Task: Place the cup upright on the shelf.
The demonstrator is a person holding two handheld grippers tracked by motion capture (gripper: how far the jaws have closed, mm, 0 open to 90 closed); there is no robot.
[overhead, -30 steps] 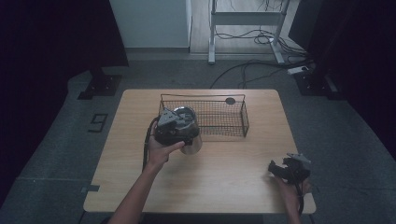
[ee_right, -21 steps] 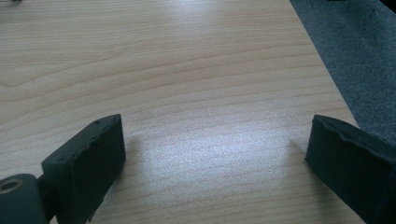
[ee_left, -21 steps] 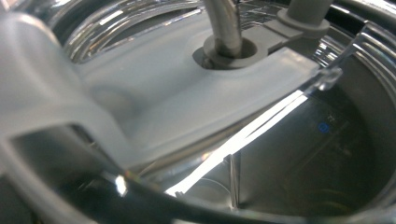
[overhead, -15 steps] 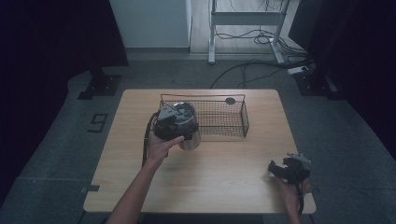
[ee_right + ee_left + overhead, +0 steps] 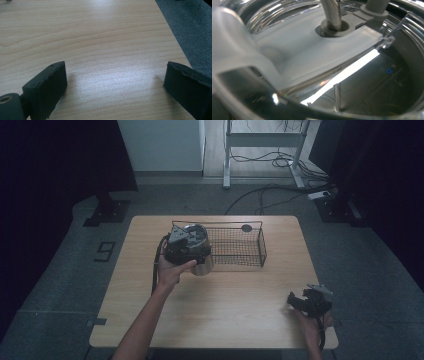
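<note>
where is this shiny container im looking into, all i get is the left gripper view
observer: the high view shows the shiny container just in front of the left end of a wire basket, under the left gripper.
operator: anything in that basket
observer: a small dark round thing sits by its far rim. I can't tell whether it is inside or behind.
operator: and my other gripper
observer: the right gripper lies near the right front corner of the wooden table, jaws wide open with bare wood between them.
</note>
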